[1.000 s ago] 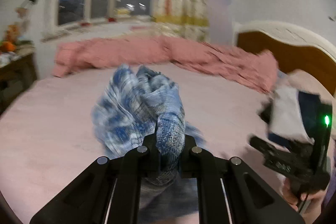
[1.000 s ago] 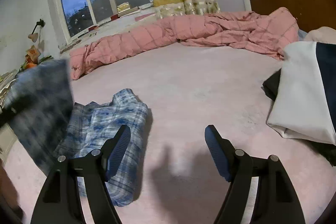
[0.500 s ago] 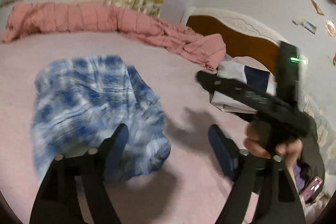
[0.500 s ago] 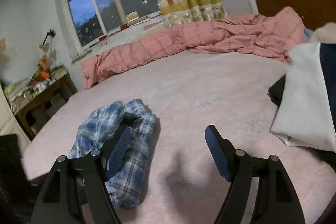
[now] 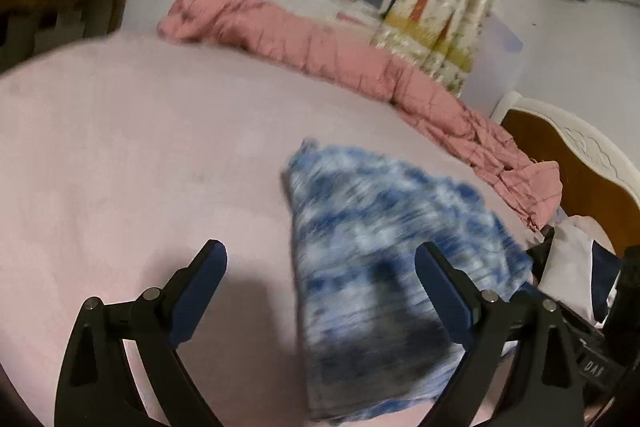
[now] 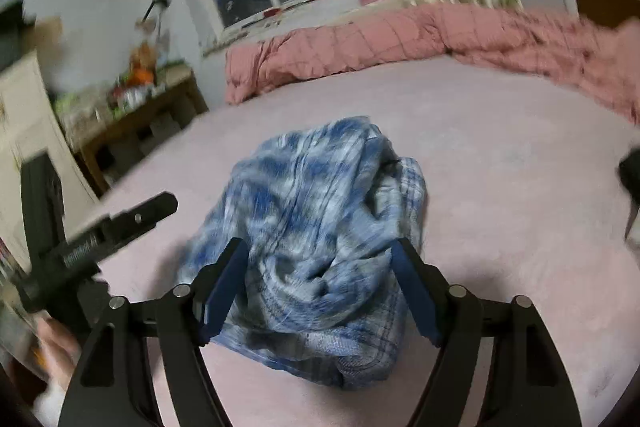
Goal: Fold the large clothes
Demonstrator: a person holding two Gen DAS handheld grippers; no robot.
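Our left gripper point(image 5: 320, 263) has its jaws spread wide with nothing between them, hovering over the pink bed sheet point(image 5: 120, 147). The blue plaid shirt point(image 6: 320, 227) sits crumpled mid-bed, pretty blurry. Our right gripper point(image 6: 320, 267) is spread too, jaws on either side of the heap, not pinching it.

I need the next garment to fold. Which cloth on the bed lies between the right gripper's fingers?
The blue plaid shirt, crumpled in a heap between the open right gripper. The pink quilt is bunched along the bed's far edge.
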